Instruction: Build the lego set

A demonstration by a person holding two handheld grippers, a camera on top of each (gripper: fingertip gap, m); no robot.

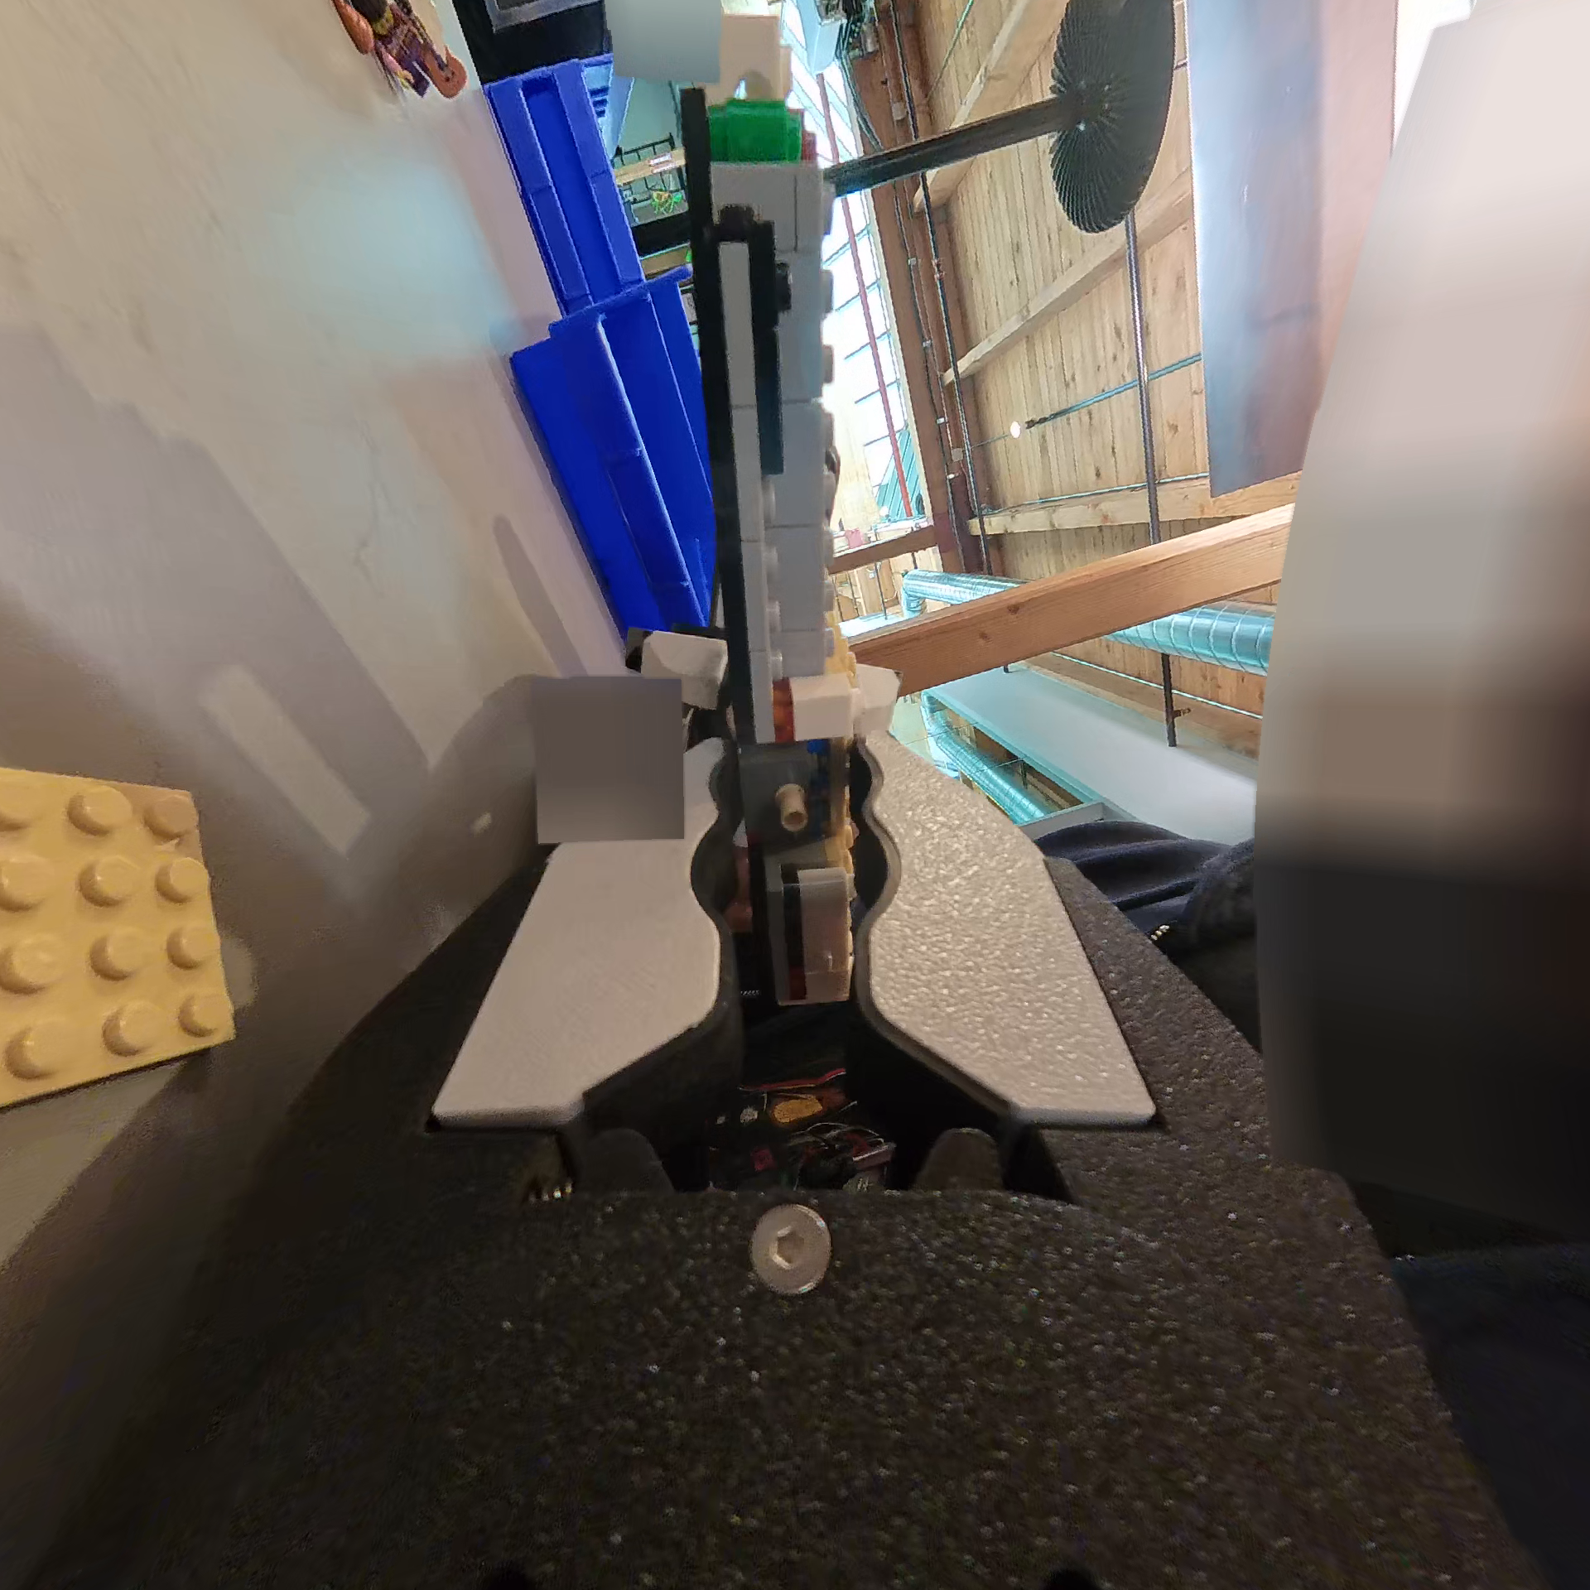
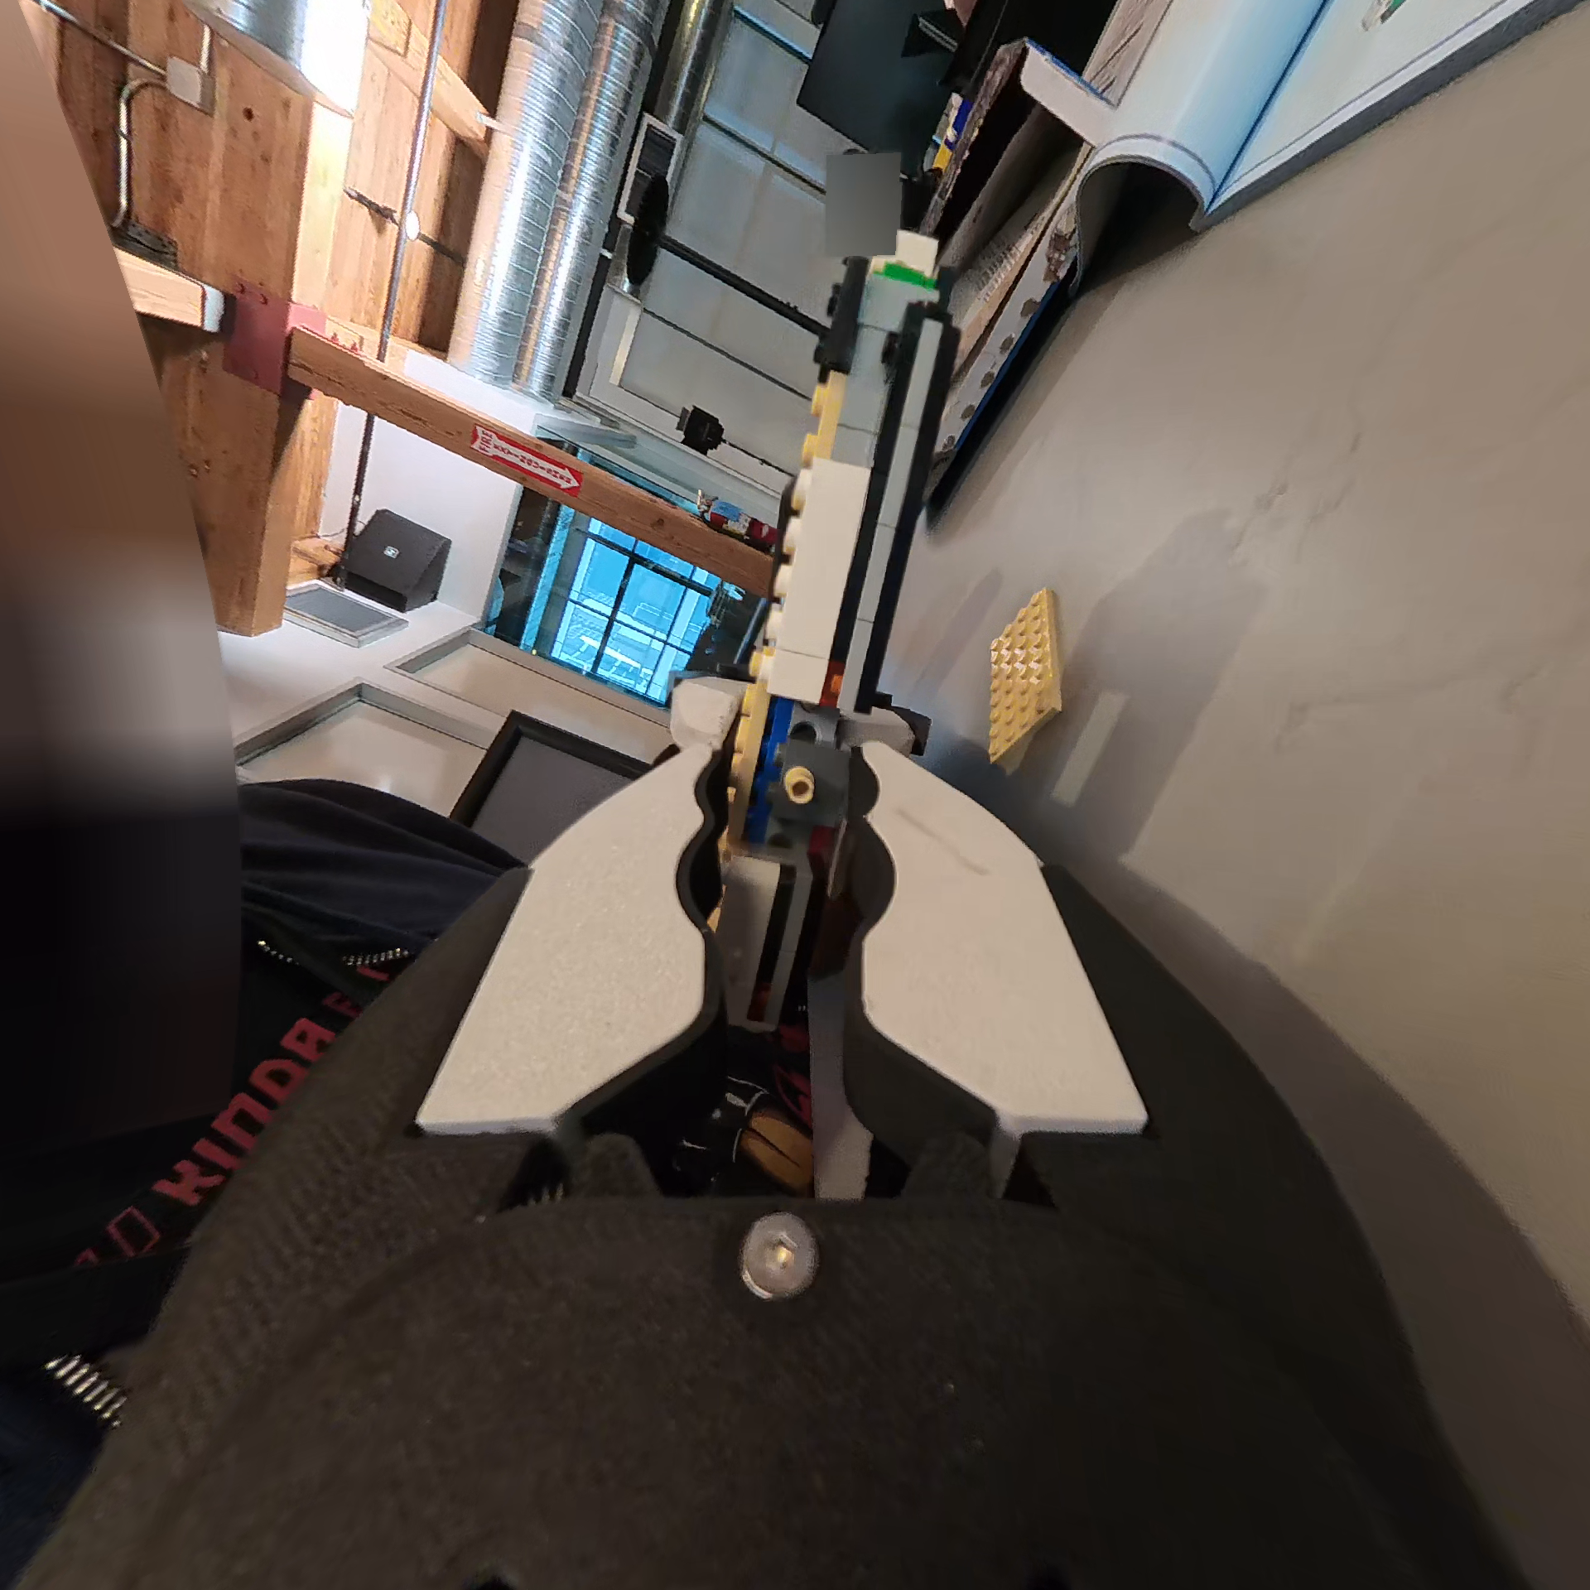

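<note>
Jaws: both grip brick assembly (image 1: 779, 482) | blue bins (image 1: 602, 361) behind, contents hidden

In the left wrist view, the tan studded plate (image 1: 103, 933) at the left edge is cut off by the frame. The lower end of the brick assembly (image 1: 774, 482) sinks out of sight between the left gripper (image 1: 787, 800) fingers. A small figure (image 1: 404, 39) at the top left is cropped and blurred. In the right wrist view, the open booklet (image 2: 1273, 112) at the top right runs past the edge, and the lettering on the dark jacket (image 2: 284, 1084) at lower left is partly covered by the gripper body.
</note>
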